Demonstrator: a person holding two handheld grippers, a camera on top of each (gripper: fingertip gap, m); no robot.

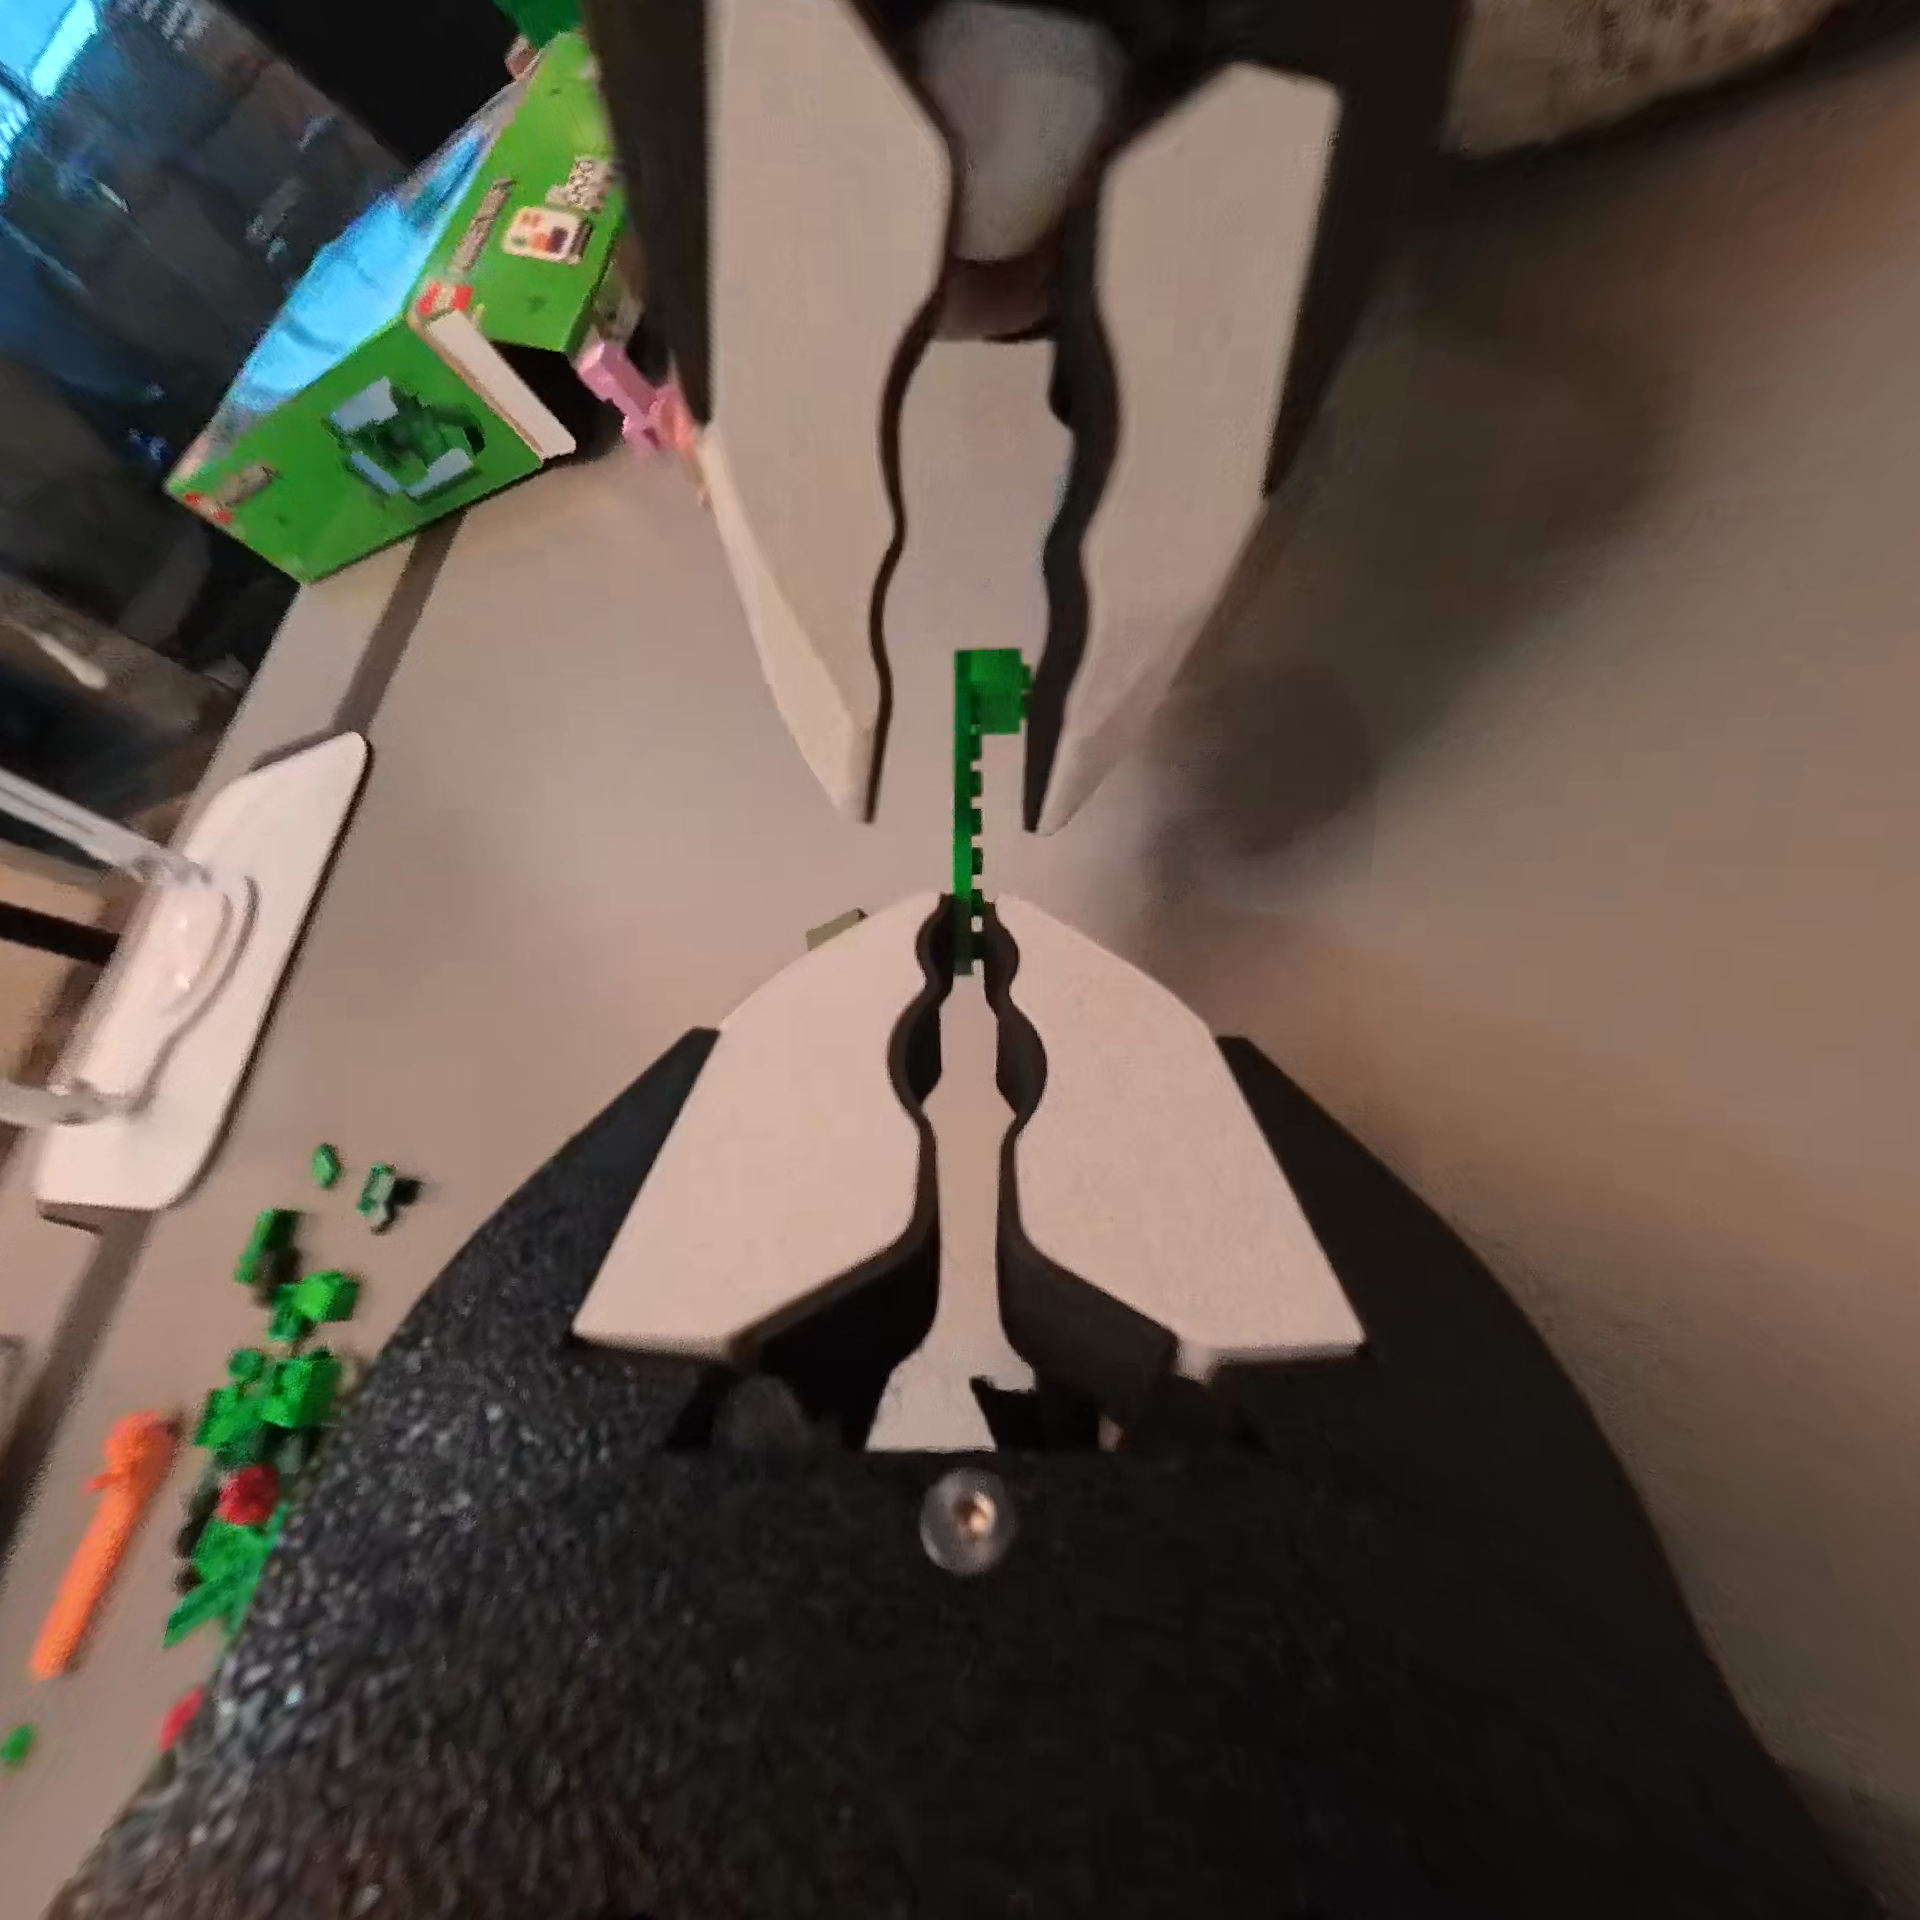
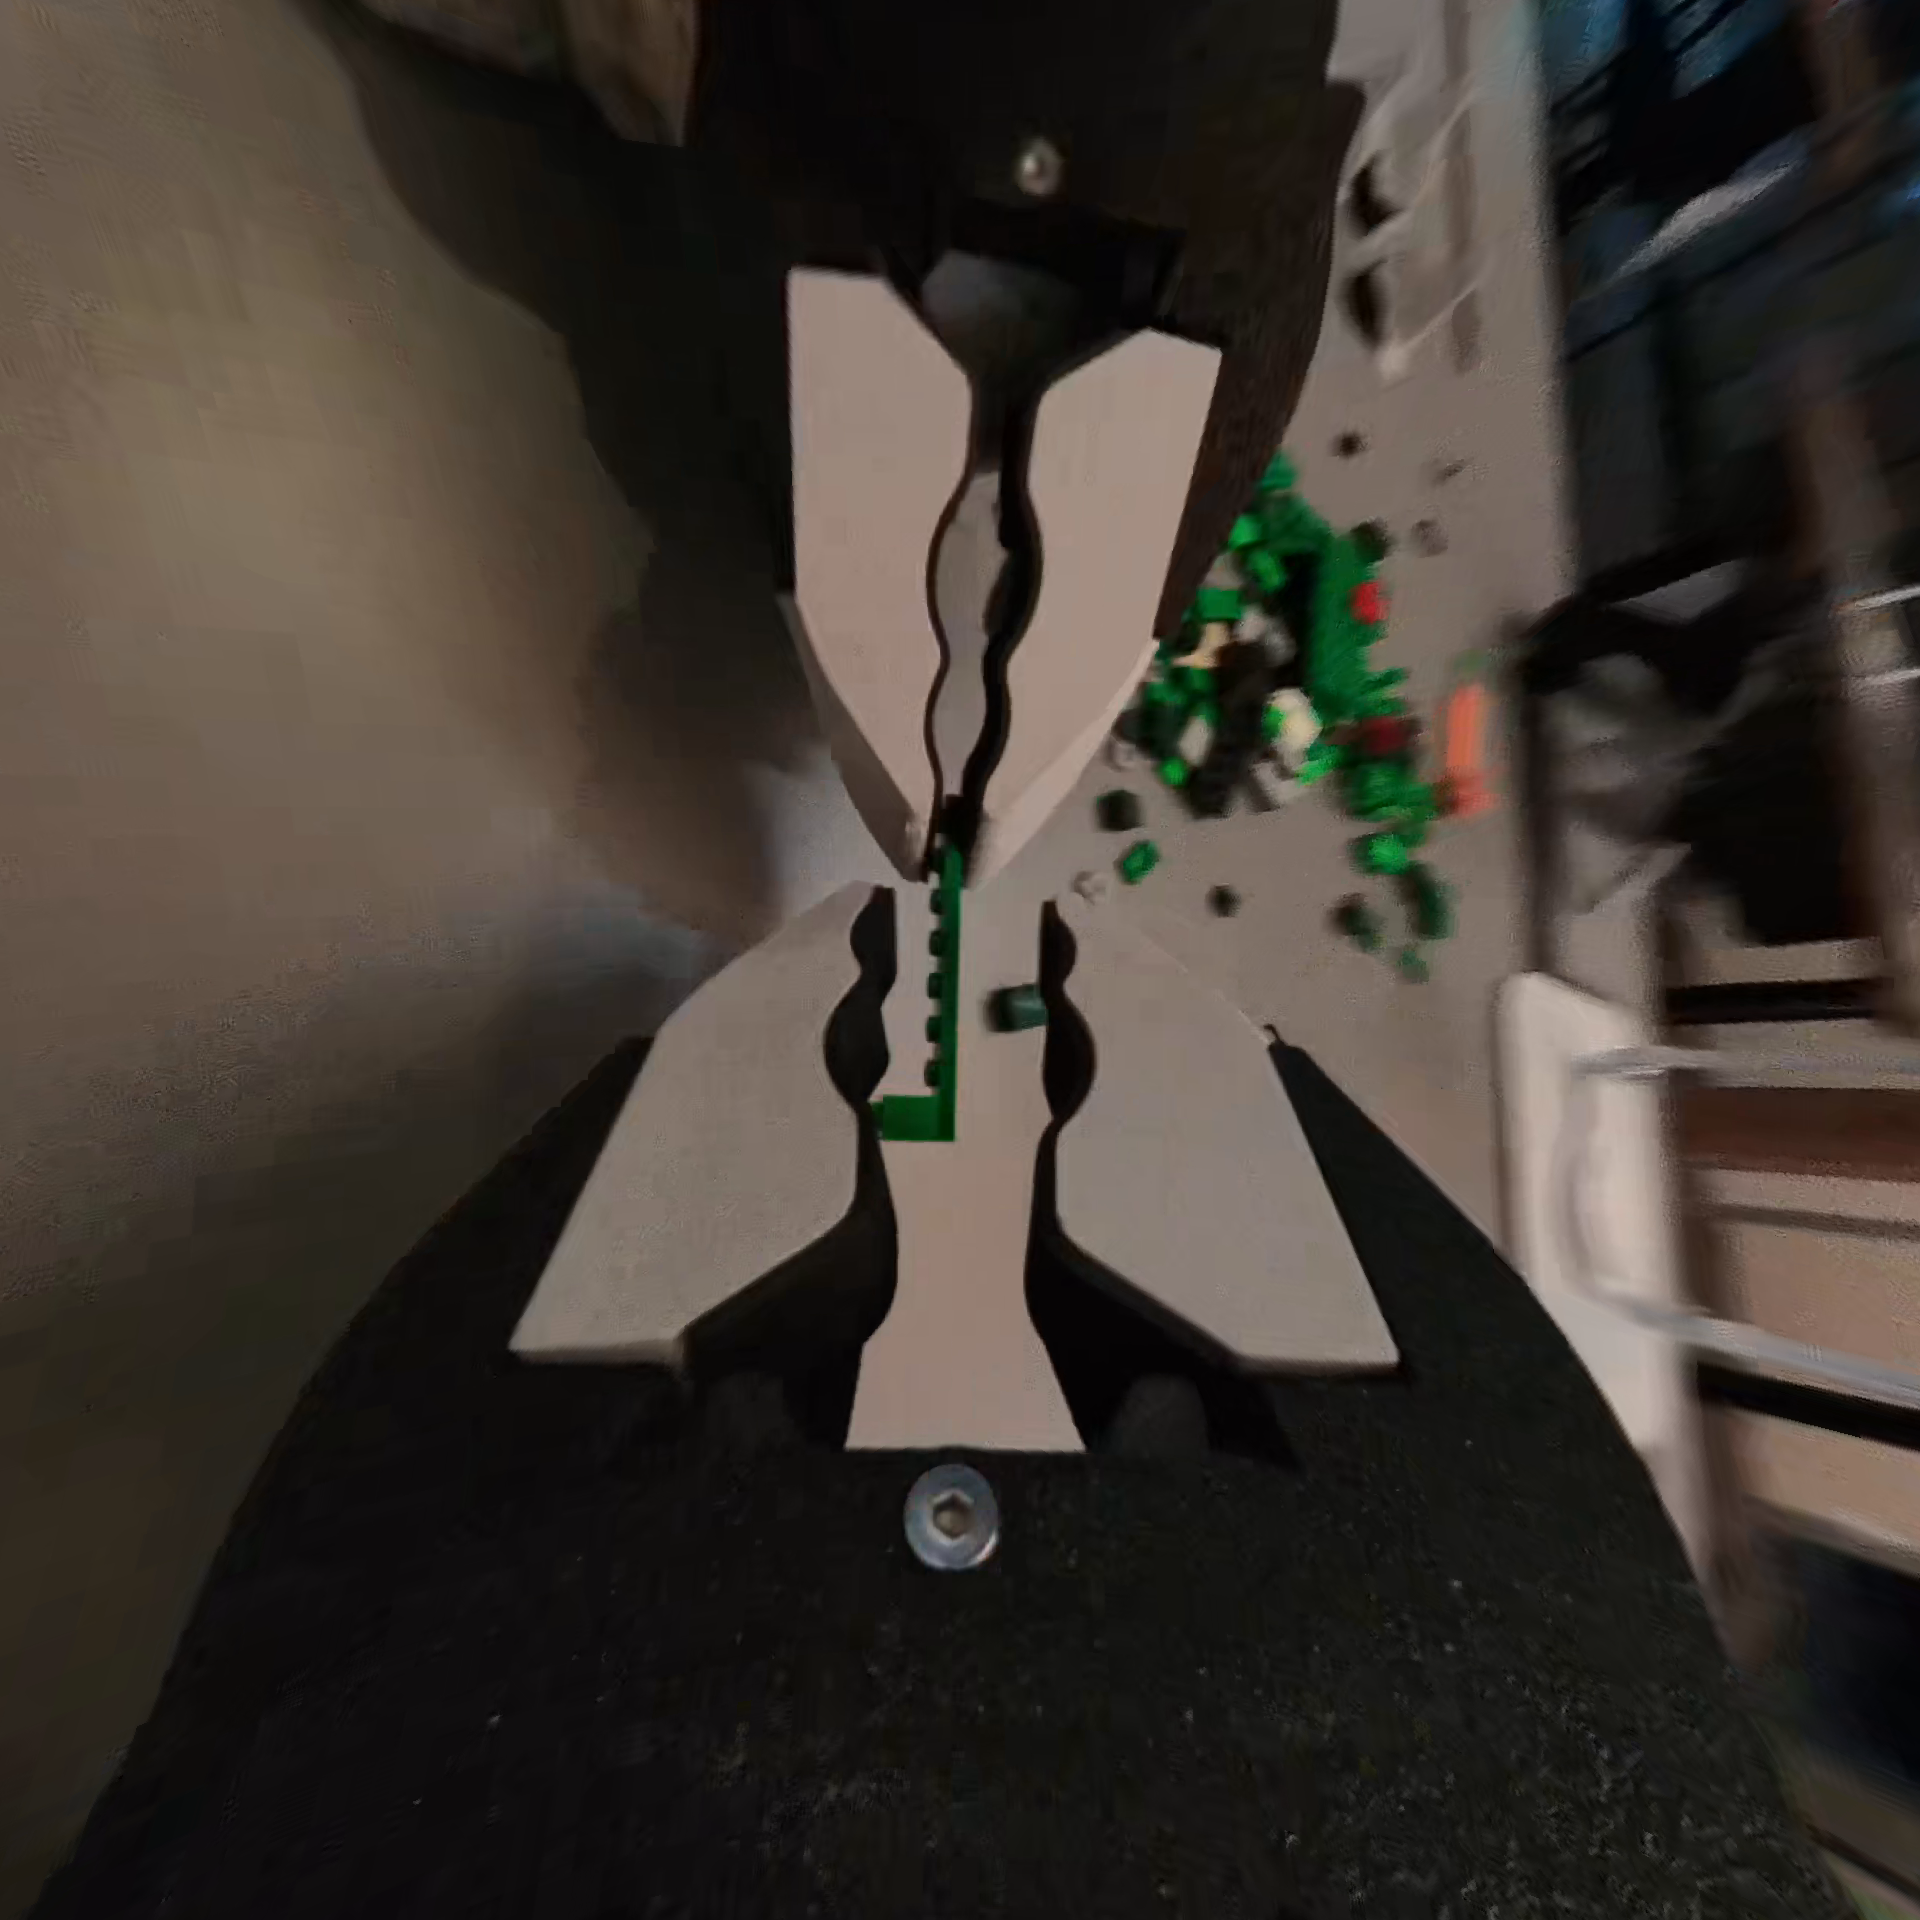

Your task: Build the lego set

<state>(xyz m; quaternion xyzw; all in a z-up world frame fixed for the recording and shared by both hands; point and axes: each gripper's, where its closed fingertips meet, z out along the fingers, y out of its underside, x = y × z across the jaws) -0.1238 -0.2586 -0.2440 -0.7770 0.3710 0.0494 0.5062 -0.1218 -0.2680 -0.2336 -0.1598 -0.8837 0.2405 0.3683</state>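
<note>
A long thin green plate point(image 1: 971, 821) is held edge-on above the table, with a small green brick point(image 1: 994, 686) on its far end. My left gripper point(image 1: 966, 912) is shut on the plate's near end. My right gripper point(image 1: 956, 816) comes from the opposite side. It is open, with its fingers on either side of the plate's brick end. In the right wrist view the plate point(image 2: 943, 997) runs between my open right gripper point(image 2: 961, 904), with the brick end point(image 2: 904, 1117) close to one finger. The left gripper point(image 2: 951, 842) pinches its far end.
A pile of loose green, black and red bricks point(image 1: 281, 1382) point(image 2: 1288, 665) lies on the table beside an orange tool point(image 1: 104, 1538). A green set box point(image 1: 384, 416), a pink piece point(image 1: 644, 405) and a white tray point(image 1: 208, 966) stand along the table edge. A loose dark green brick point(image 2: 1013, 1008) lies below.
</note>
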